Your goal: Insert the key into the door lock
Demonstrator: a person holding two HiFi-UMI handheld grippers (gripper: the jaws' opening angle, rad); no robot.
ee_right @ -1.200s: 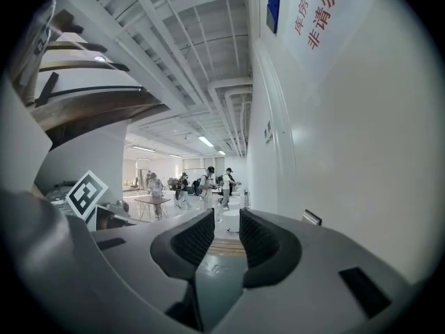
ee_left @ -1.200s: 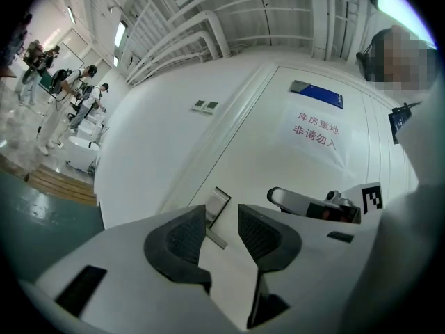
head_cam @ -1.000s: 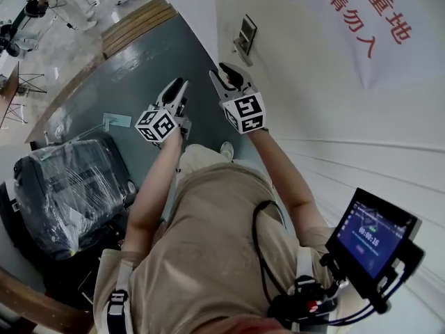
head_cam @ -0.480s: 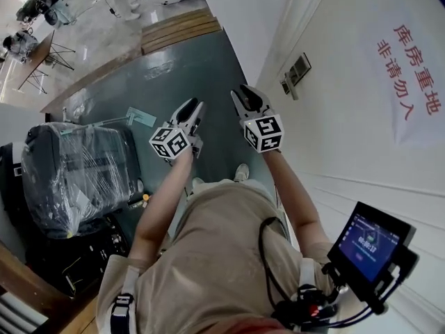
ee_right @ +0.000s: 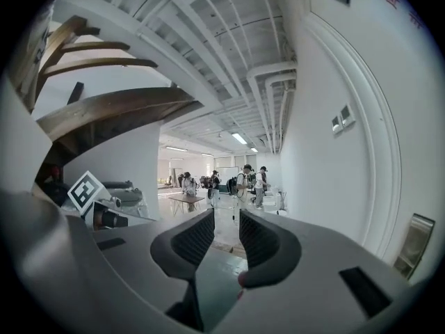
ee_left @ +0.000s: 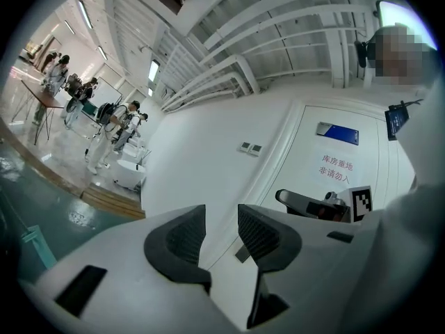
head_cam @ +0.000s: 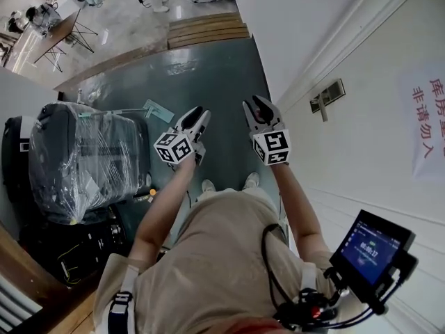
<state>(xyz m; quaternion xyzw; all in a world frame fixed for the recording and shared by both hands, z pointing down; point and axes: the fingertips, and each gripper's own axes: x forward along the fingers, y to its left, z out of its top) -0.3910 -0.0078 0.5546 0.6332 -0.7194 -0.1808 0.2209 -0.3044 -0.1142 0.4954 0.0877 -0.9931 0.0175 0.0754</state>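
Note:
The door lock [head_cam: 327,96], a grey metal plate with a handle, sits on the white door [head_cam: 375,152] at the right. My right gripper [head_cam: 259,108] is held up left of it and apart from it, jaws a little open. My left gripper [head_cam: 197,117] is beside it, also slightly open. In the left gripper view the lock plate [ee_left: 243,252] shows low down between the pads [ee_left: 260,232]. The right gripper view has the lock plate [ee_right: 415,245] at its far right edge. I see no key in either gripper.
A red-lettered sign [head_cam: 427,113] hangs on the door. A black case wrapped in plastic [head_cam: 83,158] stands at the left on the grey floor [head_cam: 208,75]. A wooden step [head_cam: 205,30] lies ahead. Several people [ee_right: 247,183] stand far off. A screen [head_cam: 372,245] hangs at my chest.
The head view has swung, so the door lock now lies further right of the right gripper. Both grippers stay raised side by side, with their jaws unchanged.

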